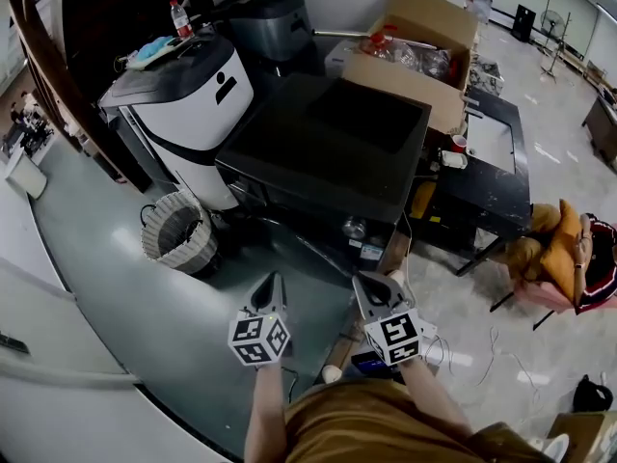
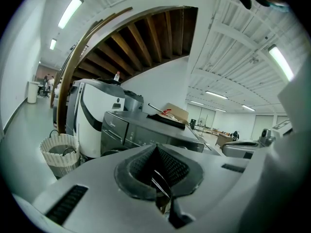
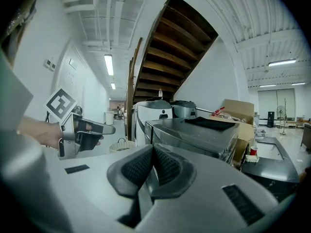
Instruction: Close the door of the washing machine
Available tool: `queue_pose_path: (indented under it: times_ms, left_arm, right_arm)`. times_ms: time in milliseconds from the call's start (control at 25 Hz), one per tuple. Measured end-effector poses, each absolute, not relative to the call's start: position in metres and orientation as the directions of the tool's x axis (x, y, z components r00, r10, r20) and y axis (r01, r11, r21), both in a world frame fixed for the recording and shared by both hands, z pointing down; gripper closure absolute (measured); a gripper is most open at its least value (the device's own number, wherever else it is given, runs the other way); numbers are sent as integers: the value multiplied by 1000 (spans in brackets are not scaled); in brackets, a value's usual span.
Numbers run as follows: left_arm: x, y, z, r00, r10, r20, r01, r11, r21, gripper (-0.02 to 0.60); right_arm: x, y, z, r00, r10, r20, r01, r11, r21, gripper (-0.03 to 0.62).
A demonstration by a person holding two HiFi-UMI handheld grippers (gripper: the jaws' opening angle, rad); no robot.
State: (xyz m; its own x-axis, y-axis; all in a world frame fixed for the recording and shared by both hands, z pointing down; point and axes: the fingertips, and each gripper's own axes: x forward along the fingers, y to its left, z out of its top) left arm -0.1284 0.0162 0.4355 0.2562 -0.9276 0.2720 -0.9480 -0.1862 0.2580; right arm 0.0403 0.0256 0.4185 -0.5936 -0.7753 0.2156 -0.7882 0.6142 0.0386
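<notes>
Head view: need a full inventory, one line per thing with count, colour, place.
washing machine: 1, dark grey, centre
white appliance: 1, white and black, left of the washing machine
bottle: 1, clear and red, on top of the white appliance
basket: 1, pale woven, on the floor in front of the white appliance
cardboard box: 1, brown, open, behind the washing machine
black table: 1, black, low, right of the washing machine
cup: 1, red, between washing machine and black table
left gripper: 1, grey, bottom centre, jaws shut, empty
right gripper: 1, grey, beside it, jaws shut, empty
</notes>
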Motion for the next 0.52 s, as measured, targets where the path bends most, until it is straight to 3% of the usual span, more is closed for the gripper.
queue_pose_path:
  times_ms: [520]
  left_arm:
    - [-136,14,439,257,-925,280,-943,-177,281,557]
  right_arm:
    - [30,25,414,-607,-766,213,-777,628,46,582]
